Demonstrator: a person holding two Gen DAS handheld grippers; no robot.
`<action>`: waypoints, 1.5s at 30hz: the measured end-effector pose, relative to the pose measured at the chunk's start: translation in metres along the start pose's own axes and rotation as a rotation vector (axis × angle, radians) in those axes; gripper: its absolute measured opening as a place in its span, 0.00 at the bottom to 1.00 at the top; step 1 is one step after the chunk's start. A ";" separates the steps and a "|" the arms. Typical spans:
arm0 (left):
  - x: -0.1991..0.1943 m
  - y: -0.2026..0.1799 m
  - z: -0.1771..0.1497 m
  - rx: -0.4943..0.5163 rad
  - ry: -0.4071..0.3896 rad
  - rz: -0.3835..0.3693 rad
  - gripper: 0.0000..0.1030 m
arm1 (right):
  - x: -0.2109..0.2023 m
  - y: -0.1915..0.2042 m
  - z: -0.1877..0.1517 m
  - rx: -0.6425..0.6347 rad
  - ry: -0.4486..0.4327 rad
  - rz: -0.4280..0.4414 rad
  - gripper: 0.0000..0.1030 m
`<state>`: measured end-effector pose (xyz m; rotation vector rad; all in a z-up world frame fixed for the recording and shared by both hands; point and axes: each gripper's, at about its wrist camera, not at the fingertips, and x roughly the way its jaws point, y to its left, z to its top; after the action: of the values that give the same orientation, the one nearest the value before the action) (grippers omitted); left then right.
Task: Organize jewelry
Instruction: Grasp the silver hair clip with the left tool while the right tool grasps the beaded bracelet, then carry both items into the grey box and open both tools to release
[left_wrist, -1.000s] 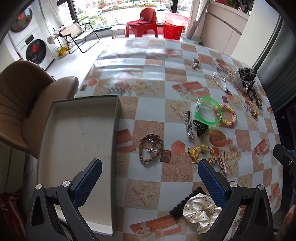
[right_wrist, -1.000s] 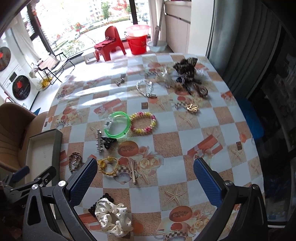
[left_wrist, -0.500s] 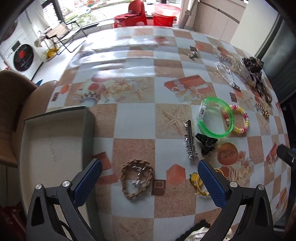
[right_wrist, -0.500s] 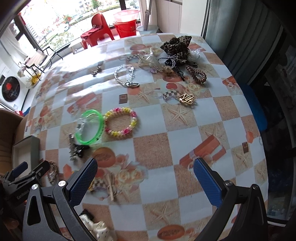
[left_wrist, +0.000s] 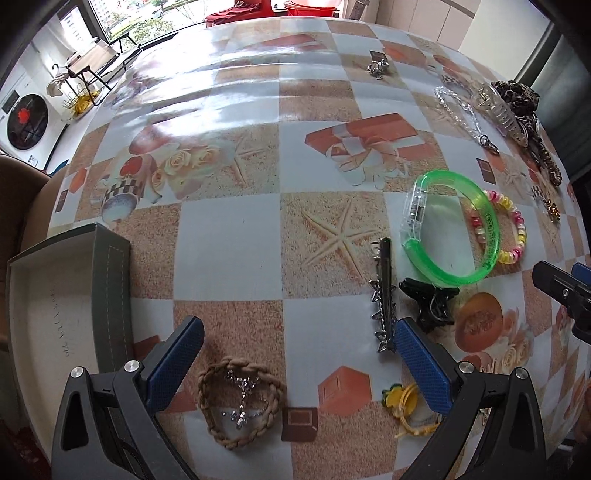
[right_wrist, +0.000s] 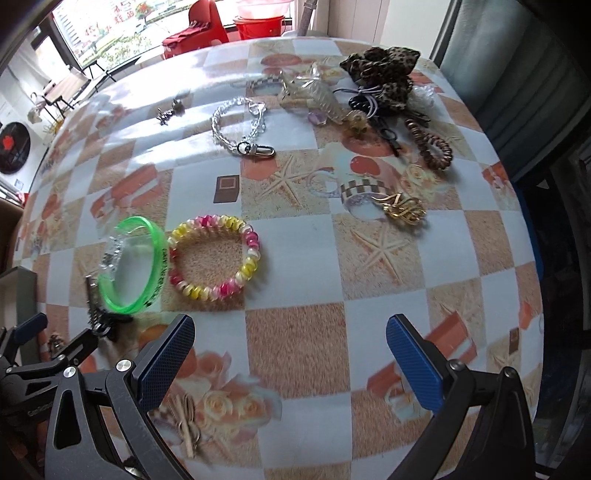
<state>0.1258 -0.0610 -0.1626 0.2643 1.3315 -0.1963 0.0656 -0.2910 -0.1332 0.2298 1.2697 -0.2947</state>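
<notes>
Your left gripper (left_wrist: 295, 354) hangs wide open and empty over the bench (left_wrist: 229, 243), and the braided rope bracelet (left_wrist: 241, 402) lies flat directly beneath it, between the two fingers and slightly toward the left one. It is a closed loop with no real long axis, so any rim will do. The open grey box (left_wrist: 110, 295) sits just to the left of that gripper. Your right gripper (right_wrist: 290, 354), also wide open and empty, has the pink-and-yellow bead bracelet (right_wrist: 214, 256) ahead and to its left, touching the green bangle (right_wrist: 133, 266). I judge the left gripper the nearer one for the braid.
</notes>
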 end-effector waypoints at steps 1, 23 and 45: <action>0.001 0.000 0.002 -0.001 0.000 -0.002 1.00 | 0.003 0.001 0.002 -0.003 -0.001 -0.003 1.00; -0.015 -0.039 0.004 0.105 -0.086 -0.066 0.35 | 0.027 0.035 0.027 -0.102 -0.029 0.032 0.52; -0.065 -0.014 -0.027 0.033 -0.150 -0.199 0.14 | -0.029 -0.010 -0.008 0.056 -0.060 0.124 0.09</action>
<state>0.0821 -0.0666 -0.1061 0.1421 1.2058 -0.3985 0.0471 -0.2946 -0.1077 0.3441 1.1839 -0.2288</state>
